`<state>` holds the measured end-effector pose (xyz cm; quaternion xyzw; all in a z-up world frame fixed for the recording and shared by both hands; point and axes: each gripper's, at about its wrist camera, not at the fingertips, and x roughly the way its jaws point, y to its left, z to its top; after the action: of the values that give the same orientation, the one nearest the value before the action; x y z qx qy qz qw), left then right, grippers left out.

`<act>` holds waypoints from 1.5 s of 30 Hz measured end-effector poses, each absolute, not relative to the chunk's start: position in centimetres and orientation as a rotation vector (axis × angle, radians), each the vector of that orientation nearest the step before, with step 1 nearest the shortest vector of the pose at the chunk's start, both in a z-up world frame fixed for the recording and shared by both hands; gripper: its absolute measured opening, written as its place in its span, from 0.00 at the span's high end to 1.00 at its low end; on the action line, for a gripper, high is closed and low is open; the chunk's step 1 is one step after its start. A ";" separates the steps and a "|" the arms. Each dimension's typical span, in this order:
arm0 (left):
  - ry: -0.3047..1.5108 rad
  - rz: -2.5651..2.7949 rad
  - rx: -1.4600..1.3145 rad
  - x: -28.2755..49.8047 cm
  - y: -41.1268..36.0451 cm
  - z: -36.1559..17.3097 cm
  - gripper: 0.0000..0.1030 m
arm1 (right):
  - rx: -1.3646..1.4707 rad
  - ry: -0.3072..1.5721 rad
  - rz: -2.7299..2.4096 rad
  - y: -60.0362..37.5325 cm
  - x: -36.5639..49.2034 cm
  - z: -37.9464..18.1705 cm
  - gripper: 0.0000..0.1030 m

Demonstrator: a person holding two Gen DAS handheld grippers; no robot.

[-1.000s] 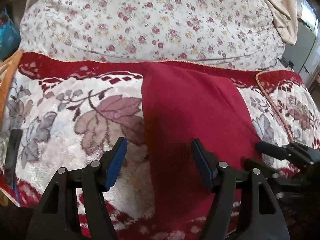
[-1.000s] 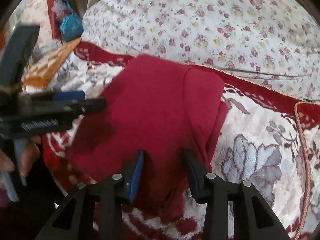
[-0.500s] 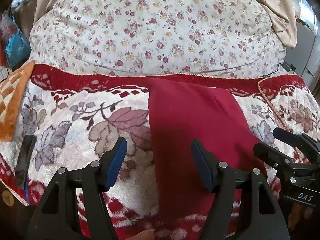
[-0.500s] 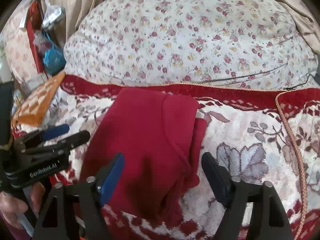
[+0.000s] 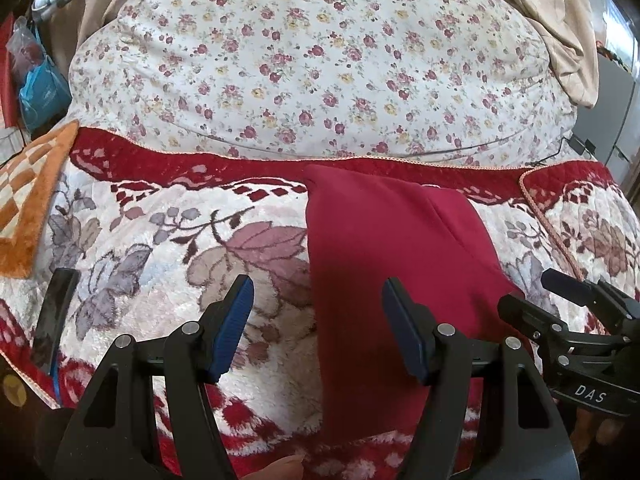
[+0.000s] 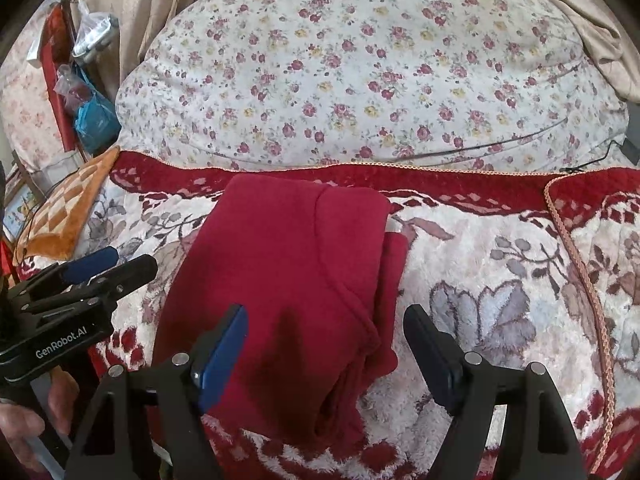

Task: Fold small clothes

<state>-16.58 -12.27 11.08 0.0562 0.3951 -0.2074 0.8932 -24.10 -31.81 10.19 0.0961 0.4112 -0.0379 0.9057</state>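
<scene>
Folded red garment [image 6: 280,280] lies on the floral blanket [image 6: 500,280]; flowered quilt [image 6: 360,80] behind. Left tongs [image 5: 318,328] gape empty; right tongs [image 6: 326,352], just opened, hold nothing.

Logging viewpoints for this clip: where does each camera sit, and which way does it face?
Left wrist: on the left gripper, angled down at the red garment from its left edge; own open fingers and the right gripper show.
Right wrist: on the right gripper, over the garment's near right edge; the left gripper and a hand show.
Shared: garment, floral blanket, floral quilt.
</scene>
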 end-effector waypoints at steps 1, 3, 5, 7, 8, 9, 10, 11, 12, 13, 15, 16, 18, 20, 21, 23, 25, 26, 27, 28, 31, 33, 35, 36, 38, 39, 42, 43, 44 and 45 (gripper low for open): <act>0.820 -0.428 0.117 -16.5 -12.3 11.1 0.35 | 0.199 0.851 -0.079 -31.8 -24.0 10.1 0.25; 0.820 -0.425 0.120 -16.5 -12.2 11.0 0.35 | 0.198 0.853 -0.078 -31.7 -24.0 10.1 0.25; 0.821 -0.423 0.121 -16.4 -12.2 10.9 0.35 | 0.196 0.853 -0.079 -31.7 -23.9 10.1 0.25; 0.822 -0.421 0.124 -16.4 -12.1 10.9 0.35 | 0.194 0.854 -0.080 -31.6 -23.9 10.1 0.25; 0.824 -0.420 0.125 -16.3 -12.1 10.8 0.35 | 0.193 0.855 -0.078 -31.6 -23.8 10.1 0.25; 0.825 -0.420 0.124 -16.3 -12.1 10.8 0.35 | 0.191 0.856 -0.077 -31.6 -23.8 10.1 0.24; 0.826 -0.420 0.124 -16.3 -12.1 10.7 0.35 | 0.188 0.859 -0.078 -31.6 -23.7 10.0 0.24; 0.826 -0.420 0.125 -16.3 -12.1 10.7 0.35 | 0.188 0.860 -0.077 -31.6 -23.7 10.0 0.24; 0.826 -0.419 0.125 -16.2 -12.1 10.7 0.35 | 0.188 0.863 -0.075 -31.5 -23.6 9.9 0.24; 0.826 -0.420 0.125 -16.2 -12.1 10.7 0.35 | 0.188 0.865 -0.073 -31.5 -23.6 9.9 0.24; 0.827 -0.423 0.123 -16.2 -12.1 10.7 0.35 | 0.184 0.867 -0.072 -31.5 -23.4 9.8 0.24; 0.827 -0.421 0.123 -16.2 -12.1 10.7 0.35 | 0.183 0.870 -0.072 -31.5 -23.4 9.7 0.24; 0.832 -0.420 0.125 -16.2 -12.1 10.6 0.35 | 0.183 0.875 -0.071 -31.3 -23.4 9.6 0.24; 0.835 -0.419 0.129 -16.2 -12.2 10.5 0.35 | 0.184 0.878 -0.071 -31.3 -23.3 9.5 0.24; 0.836 -0.420 0.130 -16.2 -12.2 10.4 0.35 | 0.184 0.879 -0.072 -31.3 -23.3 9.5 0.24; 0.835 -0.419 0.129 -16.2 -12.2 10.4 0.35 | 0.185 0.879 -0.071 -31.3 -23.3 9.5 0.24; 0.835 -0.419 0.131 -16.2 -12.2 10.4 0.35 | 0.183 0.880 -0.071 -31.4 -23.3 9.5 0.24; 0.834 -0.419 0.131 -16.2 -12.2 10.4 0.35 | 0.182 0.881 -0.072 -31.4 -23.2 9.4 0.24; 0.833 -0.419 0.132 -16.2 -12.2 10.3 0.35 | 0.184 0.881 -0.071 -31.3 -23.3 9.5 0.24; 0.835 -0.420 0.131 -16.2 -12.2 10.4 0.35 | 0.185 0.883 -0.070 -31.4 -23.2 9.4 0.24; 0.838 -0.419 0.127 -16.2 -12.2 10.3 0.35 | 0.187 0.890 -0.071 -31.3 -23.1 9.2 0.24; 0.842 -0.419 0.122 -16.1 -12.1 10.1 0.35 | 0.186 0.893 -0.069 -31.2 -23.0 9.1 0.24; 0.846 -0.421 0.119 -15.9 -12.0 10.0 0.35 | 0.182 0.894 -0.068 -31.1 -23.0 9.0 0.24; 0.847 -0.421 0.119 -15.8 -12.0 10.0 0.35 | 0.180 0.895 -0.068 -31.0 -22.9 9.0 0.24; 0.849 -0.421 0.119 -15.7 -11.9 9.9 0.35 | 0.180 0.896 -0.067 -31.0 -22.8 9.0 0.24; 0.852 -0.423 0.117 -15.7 -11.9 9.9 0.35 | 0.181 0.896 -0.065 -31.0 -22.8 9.0 0.24; 0.852 -0.422 0.117 -15.6 -11.9 9.9 0.35 | 0.179 0.898 -0.065 -30.8 -22.6 9.0 0.24; 0.850 -0.420 0.120 -15.6 -11.9 9.9 0.35 | 0.177 0.898 -0.063 -30.8 -22.5 9.0 0.24; 0.850 -0.419 0.121 -15.6 -11.9 9.9 0.35 | 0.176 0.898 -0.063 -30.7 -22.5 9.0 0.24; 0.850 -0.418 0.122 -15.5 -11.9 9.9 0.35 | 0.175 0.898 -0.064 -30.7 -22.4 9.0 0.24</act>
<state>-15.52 -11.88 9.90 0.0586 0.4092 -0.2011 0.8880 -22.43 -30.71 9.04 0.0845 0.4334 -0.0308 0.8967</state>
